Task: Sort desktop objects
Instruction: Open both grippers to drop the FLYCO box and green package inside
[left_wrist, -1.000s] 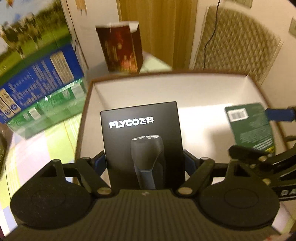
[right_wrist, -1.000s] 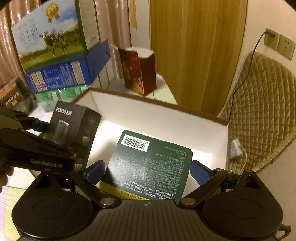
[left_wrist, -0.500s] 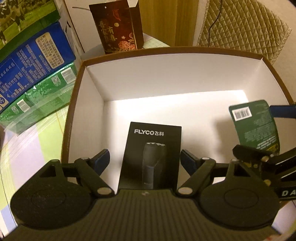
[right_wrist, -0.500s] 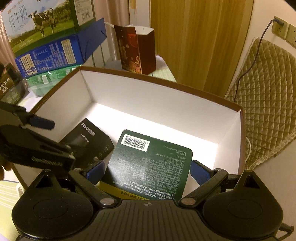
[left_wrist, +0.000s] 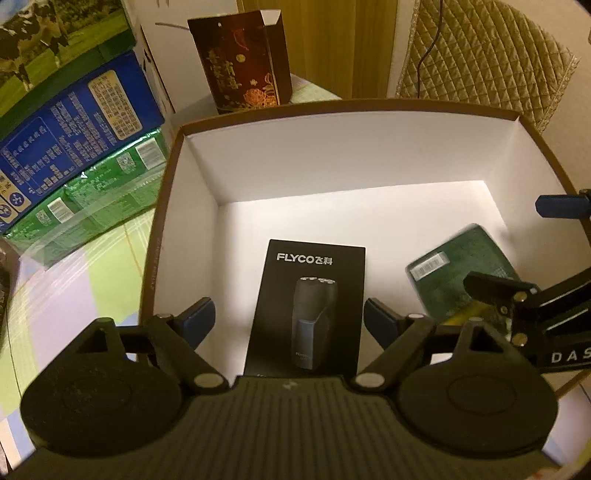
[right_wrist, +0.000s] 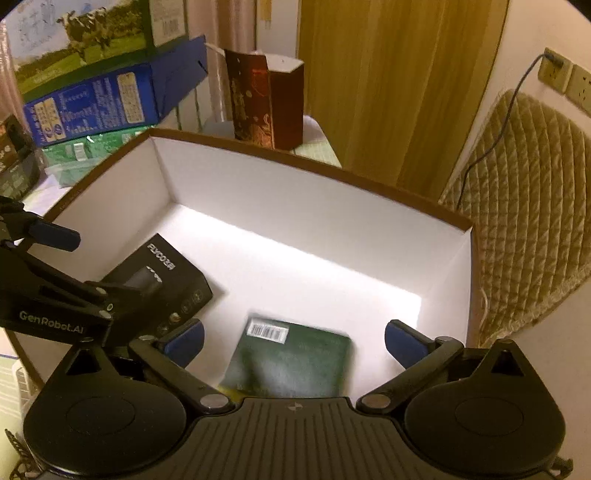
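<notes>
Black shaver box (left_wrist: 308, 295), green box (right_wrist: 291, 360) inside white carton (left_wrist: 332, 158).

Left tongs (left_wrist: 289, 315) stood wide, jaws having just been opening; black FLYCO shaver box (left_wrist: 308, 306) lay flat between the blue pads (left_wrist: 195, 320), touching neither. It rested on the floor of the white-lined carton (left_wrist: 332, 155), near the carton's front wall. Green box (left_wrist: 458, 273), blurred, lay right of the shaver box, apart from it. Right tongs (left_wrist: 539, 280) reached in over the carton's right side. Dark red gift bag (left_wrist: 243, 62) stood upright behind the carton; stacked milk cartons (left_wrist: 74, 122) to its left.
</notes>
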